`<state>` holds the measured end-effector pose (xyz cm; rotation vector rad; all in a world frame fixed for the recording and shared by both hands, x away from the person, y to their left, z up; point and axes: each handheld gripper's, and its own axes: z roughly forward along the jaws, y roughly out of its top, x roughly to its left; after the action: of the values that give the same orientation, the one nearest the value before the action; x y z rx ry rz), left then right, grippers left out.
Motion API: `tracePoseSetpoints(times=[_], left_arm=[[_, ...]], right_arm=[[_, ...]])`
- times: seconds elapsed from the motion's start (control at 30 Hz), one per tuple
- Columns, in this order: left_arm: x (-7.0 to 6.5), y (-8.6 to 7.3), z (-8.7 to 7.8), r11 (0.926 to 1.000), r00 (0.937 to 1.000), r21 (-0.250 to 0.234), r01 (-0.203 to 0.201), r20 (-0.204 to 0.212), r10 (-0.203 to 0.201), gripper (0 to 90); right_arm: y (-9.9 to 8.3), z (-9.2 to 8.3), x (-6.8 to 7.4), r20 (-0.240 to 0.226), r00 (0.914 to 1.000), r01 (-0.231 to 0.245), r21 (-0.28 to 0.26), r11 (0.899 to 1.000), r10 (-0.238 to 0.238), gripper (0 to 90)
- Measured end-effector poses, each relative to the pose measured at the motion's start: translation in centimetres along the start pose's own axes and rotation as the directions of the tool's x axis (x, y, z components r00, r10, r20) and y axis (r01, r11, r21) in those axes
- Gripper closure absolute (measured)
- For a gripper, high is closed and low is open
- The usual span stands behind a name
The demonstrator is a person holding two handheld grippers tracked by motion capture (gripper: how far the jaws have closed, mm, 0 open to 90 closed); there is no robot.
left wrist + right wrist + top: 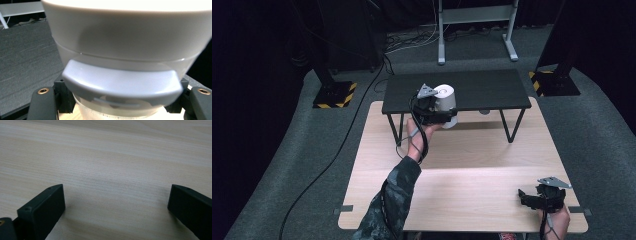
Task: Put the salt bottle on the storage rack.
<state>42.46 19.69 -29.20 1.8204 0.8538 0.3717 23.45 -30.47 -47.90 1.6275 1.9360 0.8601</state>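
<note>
A white container (445, 98) with a wide rim, a grey band and a clear lower part is held upright at the front edge of the small black table (492, 90). My left gripper (443, 117) is shut on it, one jaw on each side. In the left gripper view the container (125, 42) looms very close, its grey band (120, 83) sits just above the left gripper (122, 106), and its base is hidden. My right gripper (527, 196) rests low over the wooden table (462, 190) near its front right corner. In the right gripper view the right gripper (116, 202) is open with bare wood between its jaws.
The black table stands on thin legs on the far half of the wooden table. Dark carpet (597, 150) surrounds it. Two stands with yellow-black striped bases (334, 95) flank the far side, and a cable (327, 165) runs across the floor at left.
</note>
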Motion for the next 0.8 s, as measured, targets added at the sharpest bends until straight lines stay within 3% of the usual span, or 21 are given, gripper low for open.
tracePoseSetpoints(times=[0.37,0.63,0.8], left_arm=[[-0.3,1.9,0.3,0.9995,0.9997,-0.02,-0.024,0.002,0.024,28.9],[-0.4,3.1,1.6,0.9992,0.9995,-0.025,-0.032,0.0,0.032,28.9],[-0.5,3.7,2.5,0.9992,0.999,-0.015,-0.038,-0.023,0.037,28.9]], right_arm=[[0.0,0.0,0.0,0.0,1.0,0.0,0.001,1.0,0.0,0.0],[0.0,0.0,0.0,-0.003,1.0,0.001,0.001,1.0,-0.001,0.0],[0.0,0.0,-0.1,-0.005,1.0,0.001,0.001,1.0,-0.001,0.0]])
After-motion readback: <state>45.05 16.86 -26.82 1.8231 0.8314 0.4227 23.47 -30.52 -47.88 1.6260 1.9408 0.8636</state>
